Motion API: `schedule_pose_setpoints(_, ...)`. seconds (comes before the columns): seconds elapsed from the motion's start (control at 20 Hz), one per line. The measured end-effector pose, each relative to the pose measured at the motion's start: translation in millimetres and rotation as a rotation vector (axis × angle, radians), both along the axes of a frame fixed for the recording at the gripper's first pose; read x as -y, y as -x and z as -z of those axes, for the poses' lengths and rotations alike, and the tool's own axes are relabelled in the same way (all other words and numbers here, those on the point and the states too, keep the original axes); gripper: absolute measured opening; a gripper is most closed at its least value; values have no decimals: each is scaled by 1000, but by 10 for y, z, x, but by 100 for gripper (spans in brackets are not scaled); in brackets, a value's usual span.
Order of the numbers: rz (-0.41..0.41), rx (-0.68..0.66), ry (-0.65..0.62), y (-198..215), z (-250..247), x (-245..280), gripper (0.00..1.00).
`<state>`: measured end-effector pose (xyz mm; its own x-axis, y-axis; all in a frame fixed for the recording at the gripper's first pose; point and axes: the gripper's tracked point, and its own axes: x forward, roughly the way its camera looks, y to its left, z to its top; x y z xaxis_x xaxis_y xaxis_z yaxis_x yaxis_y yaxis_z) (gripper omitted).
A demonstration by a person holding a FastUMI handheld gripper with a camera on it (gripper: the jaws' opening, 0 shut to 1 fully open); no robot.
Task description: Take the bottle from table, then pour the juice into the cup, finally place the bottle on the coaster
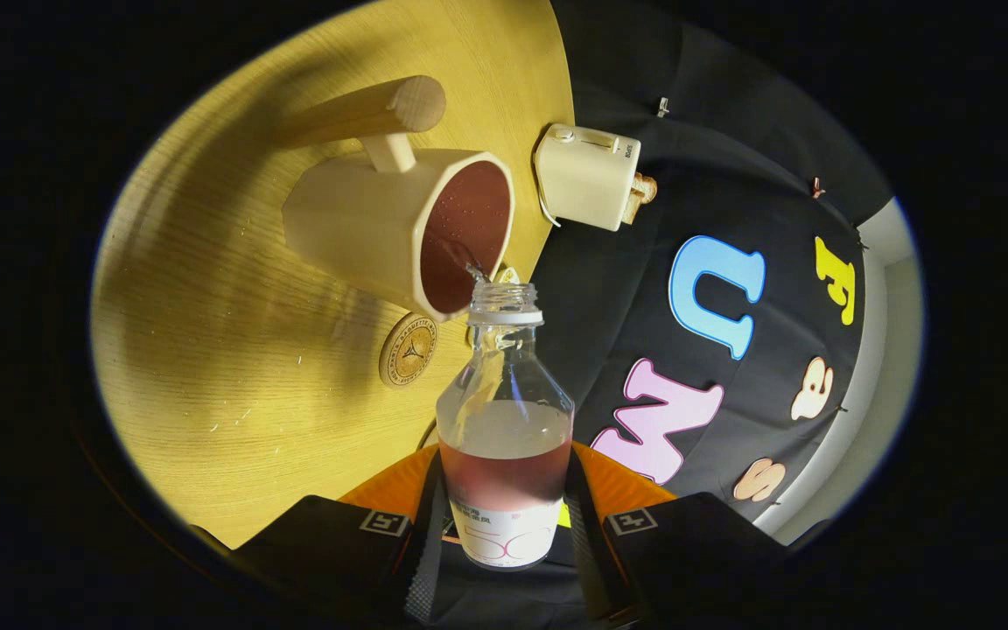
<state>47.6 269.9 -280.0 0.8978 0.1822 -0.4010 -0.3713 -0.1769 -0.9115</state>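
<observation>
The hand-held gripper [504,525] is closed on the bottle [504,420], one finger pressing each side of its lower body. The bottle is tilted (cap off), its open neck at the rim of the cup [399,232], and a thin stream of reddish juice [504,477] runs into the cup, which already holds dark red liquid. The cup stands on the table [233,367] with its wooden handle [373,114] beyond it. A round coaster [408,350] lies just beside the cup. A cream toaster [587,175] stands farther back.
</observation>
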Motion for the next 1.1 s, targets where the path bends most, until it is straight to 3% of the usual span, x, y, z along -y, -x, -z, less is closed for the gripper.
schedule_pose_setpoints(1.1, -32, 27, 60, -37, -69, 2, 67)
